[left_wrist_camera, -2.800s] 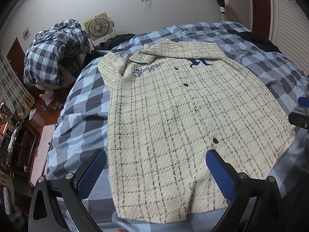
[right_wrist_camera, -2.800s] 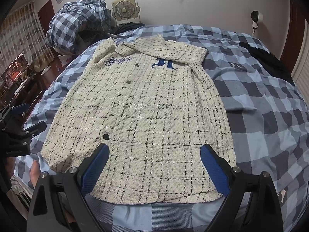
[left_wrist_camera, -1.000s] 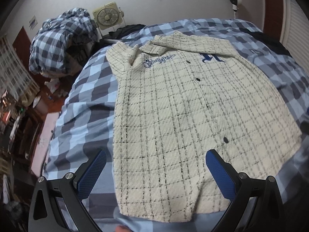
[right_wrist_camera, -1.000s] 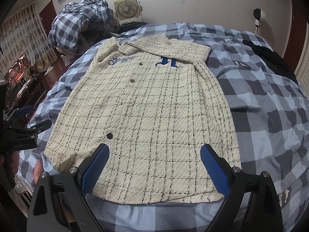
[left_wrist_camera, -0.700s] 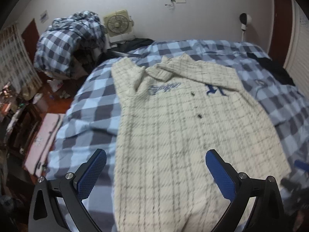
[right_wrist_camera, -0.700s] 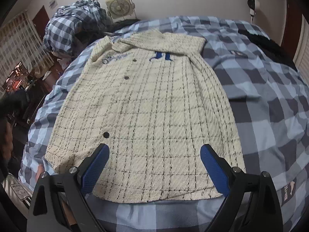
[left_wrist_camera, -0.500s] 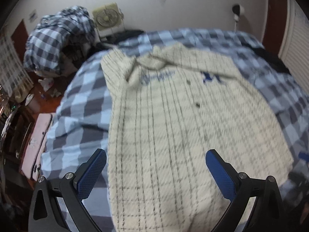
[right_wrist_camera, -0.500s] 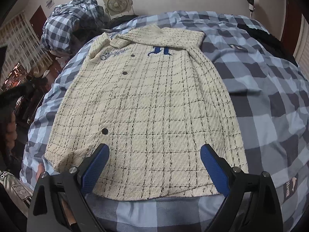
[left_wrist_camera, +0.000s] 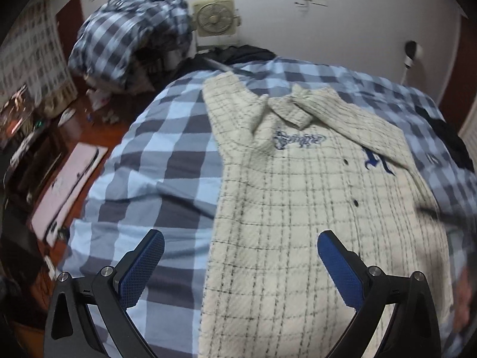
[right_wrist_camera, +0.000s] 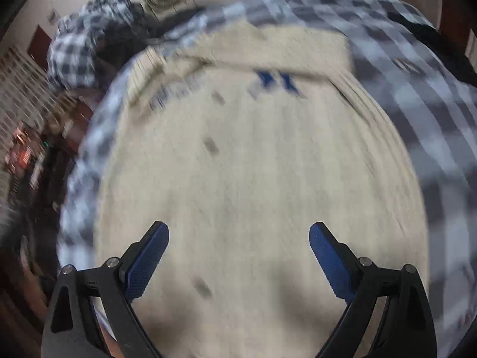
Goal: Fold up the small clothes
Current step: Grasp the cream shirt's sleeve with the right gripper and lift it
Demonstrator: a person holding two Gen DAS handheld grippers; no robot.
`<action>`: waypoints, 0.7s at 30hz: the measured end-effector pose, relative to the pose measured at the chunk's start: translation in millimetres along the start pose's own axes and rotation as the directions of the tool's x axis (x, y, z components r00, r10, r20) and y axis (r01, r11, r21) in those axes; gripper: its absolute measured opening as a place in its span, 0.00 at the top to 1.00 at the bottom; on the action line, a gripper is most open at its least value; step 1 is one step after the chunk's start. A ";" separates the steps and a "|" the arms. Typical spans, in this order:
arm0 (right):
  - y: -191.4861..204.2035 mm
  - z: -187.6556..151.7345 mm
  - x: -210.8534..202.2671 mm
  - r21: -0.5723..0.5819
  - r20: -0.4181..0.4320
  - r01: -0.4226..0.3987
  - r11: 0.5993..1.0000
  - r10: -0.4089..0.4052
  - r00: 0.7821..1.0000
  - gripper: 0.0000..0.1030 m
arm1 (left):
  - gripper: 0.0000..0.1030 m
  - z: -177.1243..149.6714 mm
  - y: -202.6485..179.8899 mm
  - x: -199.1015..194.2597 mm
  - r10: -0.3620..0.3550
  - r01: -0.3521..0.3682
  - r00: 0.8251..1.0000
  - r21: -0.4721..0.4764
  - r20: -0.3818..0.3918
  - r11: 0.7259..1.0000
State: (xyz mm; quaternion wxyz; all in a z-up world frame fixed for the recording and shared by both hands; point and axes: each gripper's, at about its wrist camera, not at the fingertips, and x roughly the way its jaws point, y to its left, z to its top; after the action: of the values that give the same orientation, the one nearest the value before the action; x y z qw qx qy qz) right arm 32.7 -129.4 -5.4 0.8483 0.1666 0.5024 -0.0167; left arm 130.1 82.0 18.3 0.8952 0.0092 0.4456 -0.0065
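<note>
Two grippers are seen above a cream shirt that is spread flat, front up, on a bed covered with a blue-and-grey checked quilt. The shirt is crossed by thin dark check lines, and dark buttons are set along its front; blue embroidered script is placed on one side of the chest and a blue letter mark on the other, with the collar turned toward the far wall. The left gripper is held wide open and nothing is gripped by it; its left blue pad is seen over bare quilt just beside the shirt's edge, and its right pad over the cream cloth. The right gripper is likewise spread wide and is empty, both of its blue pads being framed over the lower part of the shirt; that view is heavily smeared by motion, so whether the cloth is touched cannot be told. Beyond the shirt's collar, a beige box fan is set against the wall, and a heap of checked bedding is piled beside the fan. A dark garment is left on the quilt past the shirt's letter-mark side.
</note>
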 end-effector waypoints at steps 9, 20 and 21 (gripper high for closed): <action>107.4 158.7 136.7 -0.195 -0.008 0.191 0.962 -0.196 0.981 0.09 | 0.00 2.8 8.3 12.5 -0.078 0.076 0.997 -0.079 -0.029 0.994; 151.5 222.6 247.0 -0.251 0.045 0.372 0.894 -0.373 0.927 0.17 | 0.00 -0.1 14.8 32.0 -0.111 0.099 0.991 -0.145 -0.079 0.985; 149.5 223.4 250.0 -0.245 0.044 0.380 0.892 -0.381 0.924 0.23 | 0.00 -0.7 14.1 33.9 -0.115 0.102 0.990 -0.149 -0.083 0.984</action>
State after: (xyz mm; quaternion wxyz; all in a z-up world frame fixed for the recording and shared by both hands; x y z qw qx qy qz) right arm 374.8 -20.4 -81.8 0.8413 -0.0425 0.5257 -0.1186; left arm 150.3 96.0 -9.1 0.8706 -0.0796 0.4850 -0.0226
